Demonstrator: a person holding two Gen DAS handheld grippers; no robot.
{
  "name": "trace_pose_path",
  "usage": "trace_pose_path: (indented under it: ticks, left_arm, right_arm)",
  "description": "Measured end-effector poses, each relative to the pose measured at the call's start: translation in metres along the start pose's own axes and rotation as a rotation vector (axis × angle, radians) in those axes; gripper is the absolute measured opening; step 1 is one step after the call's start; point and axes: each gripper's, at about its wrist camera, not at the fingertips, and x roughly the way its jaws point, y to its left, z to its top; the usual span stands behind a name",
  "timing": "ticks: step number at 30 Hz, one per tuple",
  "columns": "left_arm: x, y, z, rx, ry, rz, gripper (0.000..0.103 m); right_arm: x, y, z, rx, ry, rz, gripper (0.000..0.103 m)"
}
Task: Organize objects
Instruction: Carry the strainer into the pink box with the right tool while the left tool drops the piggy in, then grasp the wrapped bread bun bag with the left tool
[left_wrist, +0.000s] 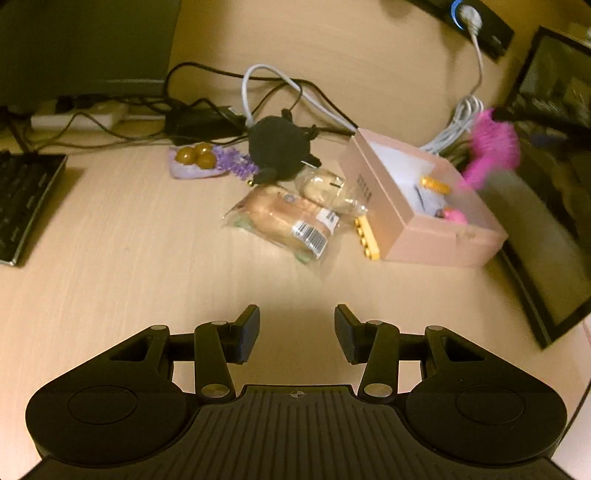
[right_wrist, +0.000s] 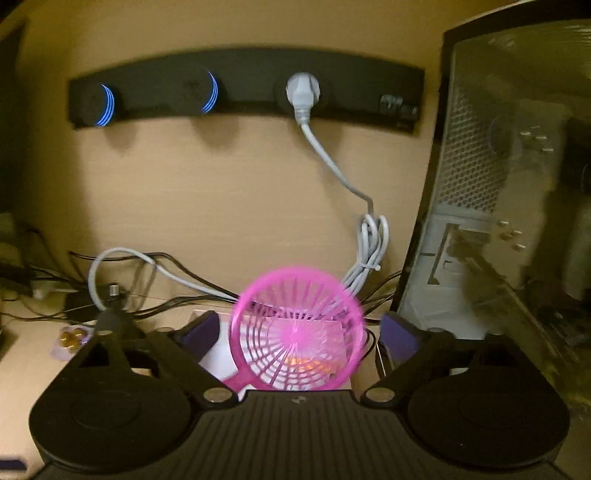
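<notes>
pink strainer over the box

pink strainer (right_wrist: 295, 332) sits blurred between the wide-spread fingers of the right gripper (right_wrist: 303, 332), above the cardboard box (left_wrist: 417, 206); can't tell if anything's touching it. left gripper (left_wrist: 297, 332) hovers open over the desk (left_wrist: 129, 240), near wrapped bread (left_wrist: 284, 218).

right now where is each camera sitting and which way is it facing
Left wrist: sits on the left tongs, raised over the desk, looking forward and down at the bagged bread and pink box; its own open black fingers show.
Right wrist: sits on the right tongs, low above the pink box, facing the wall socket strip and PC case; its open fingers flank a pink strainer.
Shared: the pink strainer, pink box, and grey cable.
</notes>
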Motion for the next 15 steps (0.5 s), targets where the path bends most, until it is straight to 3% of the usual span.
trace_pose_path:
  ticks: [3,7,10,12,15]
  left_arm:
    - [-0.002,0.0,0.008,0.026,-0.024,-0.002,0.049]
    - [0.009,-0.002,0.031,0.004,-0.055,-0.038,0.049]
    - [0.029,-0.011,0.049,0.038,-0.041,0.006,0.049]
    - [0.041,-0.007,0.057,-0.061,-0.007,0.061,0.049]
    - [0.057,0.011,0.065,-0.316,0.014,0.057,0.049]
  right_arm:
    - [-0.006,0.002,-0.021,0.027,0.036,0.059,0.098]
    - [-0.027,0.015,-0.068,-0.065,0.068,0.068,0.1]
    - [-0.045,0.018,-0.102,-0.113,0.103,0.076,0.1]
    - [-0.059,0.018,-0.12,-0.126,0.127,0.081,0.1]
    - [-0.074,0.015,-0.145,-0.113,0.165,0.085,0.1]
